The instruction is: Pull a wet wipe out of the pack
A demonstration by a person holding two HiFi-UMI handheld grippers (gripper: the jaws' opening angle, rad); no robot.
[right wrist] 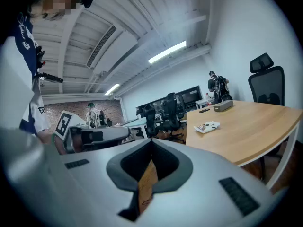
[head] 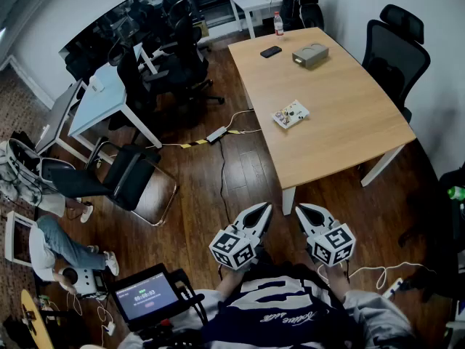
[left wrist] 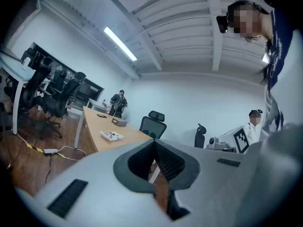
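My left gripper (head: 261,211) and right gripper (head: 305,211), both pressed together on nothing, hover off the surface's (head: 341,122) near corner, the wipe pack (head: 290,113) lying well apart by its left edge.

On your wooden surface (head: 341,122), the small white pack (head: 290,114) is too small for you to read its print or see any opening. A green object (head: 456,193) is cut off by the right edge. A seated person (head: 45,247) is half cut off at left.
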